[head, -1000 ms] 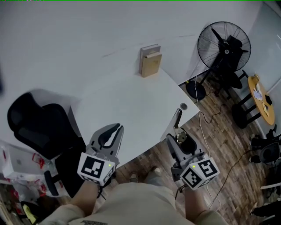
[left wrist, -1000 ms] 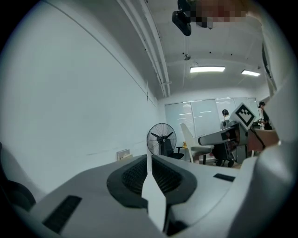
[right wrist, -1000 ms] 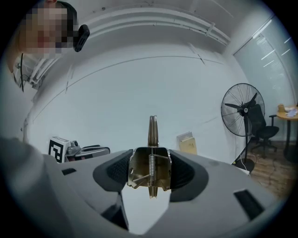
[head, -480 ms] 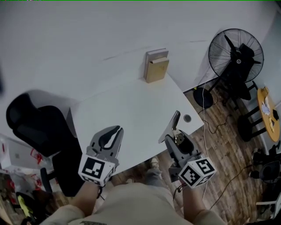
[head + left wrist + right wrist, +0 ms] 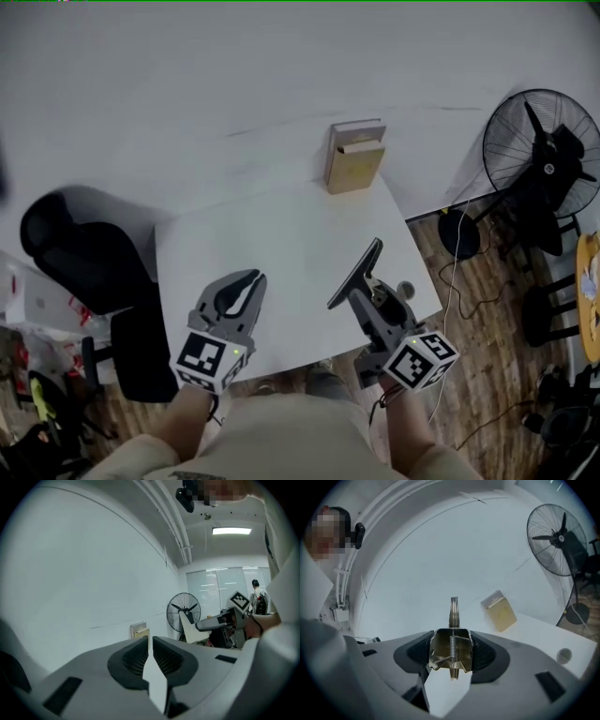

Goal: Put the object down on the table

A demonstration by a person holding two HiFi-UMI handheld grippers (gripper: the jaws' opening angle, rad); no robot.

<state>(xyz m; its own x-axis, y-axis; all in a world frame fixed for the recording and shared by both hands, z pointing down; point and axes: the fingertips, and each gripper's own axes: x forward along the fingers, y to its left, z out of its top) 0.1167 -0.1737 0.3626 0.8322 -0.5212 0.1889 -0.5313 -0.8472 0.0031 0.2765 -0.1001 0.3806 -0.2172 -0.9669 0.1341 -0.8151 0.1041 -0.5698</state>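
My right gripper (image 5: 368, 292) is shut on a metal tool (image 5: 355, 274) with a long flat blade that sticks up and forward. It hangs over the right part of the white table (image 5: 272, 244). In the right gripper view the tool's sprung metal base (image 5: 450, 654) sits between the pads, and its thin edge (image 5: 453, 611) points at the wall. The left gripper view shows the same tool (image 5: 191, 629) as a pale wedge. My left gripper (image 5: 237, 290) hovers over the table's near edge, shut with nothing in it, only a thin slit between its pads (image 5: 136, 656).
A tan box (image 5: 354, 157) stands upright at the table's far edge by the wall. A round cable hole (image 5: 405, 288) sits near the table's right edge. A black floor fan (image 5: 544, 150) stands to the right and a black office chair (image 5: 75, 253) to the left.
The right gripper has come in from beyond the table's right edge with the tool and now hangs over the tabletop. The left gripper has hardly moved.
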